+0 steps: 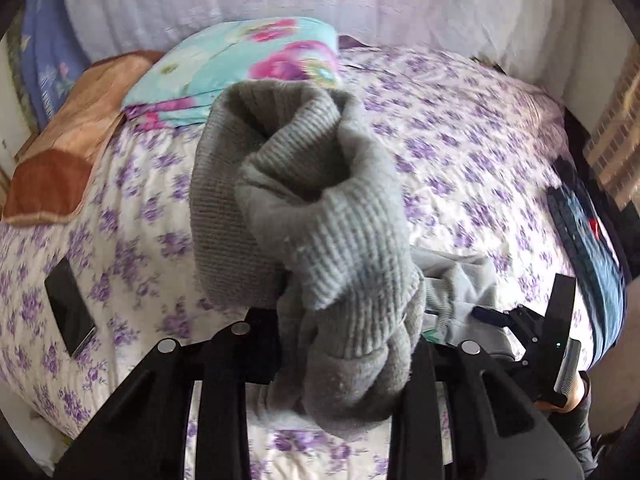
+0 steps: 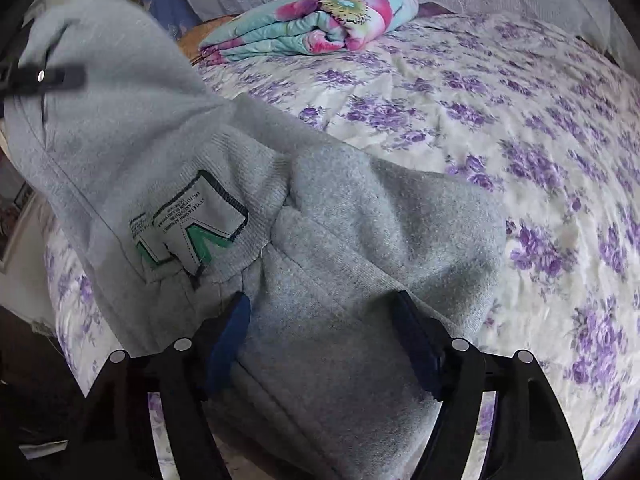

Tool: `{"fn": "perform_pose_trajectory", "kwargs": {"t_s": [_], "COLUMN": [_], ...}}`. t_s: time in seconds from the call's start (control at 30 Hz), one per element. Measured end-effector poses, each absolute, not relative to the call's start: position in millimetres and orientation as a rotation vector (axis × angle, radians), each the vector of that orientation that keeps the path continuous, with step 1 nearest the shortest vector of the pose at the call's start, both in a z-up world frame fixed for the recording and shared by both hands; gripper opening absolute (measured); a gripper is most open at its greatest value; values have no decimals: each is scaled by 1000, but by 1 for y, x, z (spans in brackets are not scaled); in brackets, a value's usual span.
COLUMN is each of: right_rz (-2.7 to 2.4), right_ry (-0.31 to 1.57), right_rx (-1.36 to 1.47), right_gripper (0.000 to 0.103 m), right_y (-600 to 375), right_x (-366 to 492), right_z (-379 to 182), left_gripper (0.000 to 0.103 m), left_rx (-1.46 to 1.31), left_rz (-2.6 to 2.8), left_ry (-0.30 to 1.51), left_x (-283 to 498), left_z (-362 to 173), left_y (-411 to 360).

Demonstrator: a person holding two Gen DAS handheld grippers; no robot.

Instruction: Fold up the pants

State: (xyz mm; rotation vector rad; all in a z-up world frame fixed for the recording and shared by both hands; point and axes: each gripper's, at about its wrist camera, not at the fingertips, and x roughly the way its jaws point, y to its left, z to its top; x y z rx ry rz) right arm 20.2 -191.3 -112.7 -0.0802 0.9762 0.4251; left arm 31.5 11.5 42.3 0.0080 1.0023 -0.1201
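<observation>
Purple-flowered bedding [image 2: 500, 128] covers the bed across both views. At its far end lies a folded floral quilt [image 2: 316, 24], with a brown blanket [image 1: 76, 136] beside it at the left. A dark phone [image 1: 70, 306] lies flat on the bedding at the left side. A blue garment [image 1: 588, 248] lies along the right edge.

The pants [image 2: 360, 216] are grey fleece, held up off the bedding between my two grippers. A patch [image 2: 192, 224] with green and dark trim shows near the waistband.

My left gripper [image 1: 344, 344] is clamped on a bunched ribbed cuff [image 1: 316, 208], which stands up directly in front of the lens. My right gripper [image 2: 320, 332] is clamped on a thick fold of the pants, one blue pad [image 2: 230, 336] pressing each side of the fabric.
</observation>
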Motion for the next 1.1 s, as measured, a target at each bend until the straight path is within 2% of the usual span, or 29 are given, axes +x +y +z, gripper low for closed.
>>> {"fn": "perform_pose_trajectory", "kwargs": {"t_s": [0.03,0.07,0.17,0.2,0.27,0.4,0.43,0.47,0.5,0.73,0.83,0.93,1.1], "right_rz": [446,477,507,492,437,411,424,436,447,532,595,597,560], "right_ry": [976,974,953,945,919,910,907,905,902,908,932,965,996], "right_rx": [-38,18,180,206,242,298,324,347,362,512,566,583,575], "right_gripper": [75,77,80,81,91,91,91,92,92,92,100,100,100], "right_y": [-198,-208,-245,-255,-276,-296,-298,-299,-298,-285,-270,-256,-236], "right_x": [18,15,5,1,-6,-6,-3,-1,2,25,35,47,66], "right_z": [-108,-104,-94,-91,-88,-83,-82,-81,-80,-68,-64,-59,-56], "left_gripper": [31,40,50,52,55,57,67,89,97,99,99,99,99], "left_rx": [59,101,207,258,329,275,257,226,183,161,111,99,83], "left_rz": [-147,-175,-260,-284,-266,-263,-271,-295,-318,-323,-251,-58,78], "left_ry": [1015,1034,1158,1190,1177,1148,1133,1115,1086,920,901,907,1105], "left_x": [36,39,50,50,45,37,34,34,30,11,12,23,48], "left_z": [36,26,-15,-27,-34,-10,-1,9,20,78,77,53,-36], "left_y": [-15,-36,-86,-97,-104,-94,-95,-96,-92,-90,-51,-7,41]}}
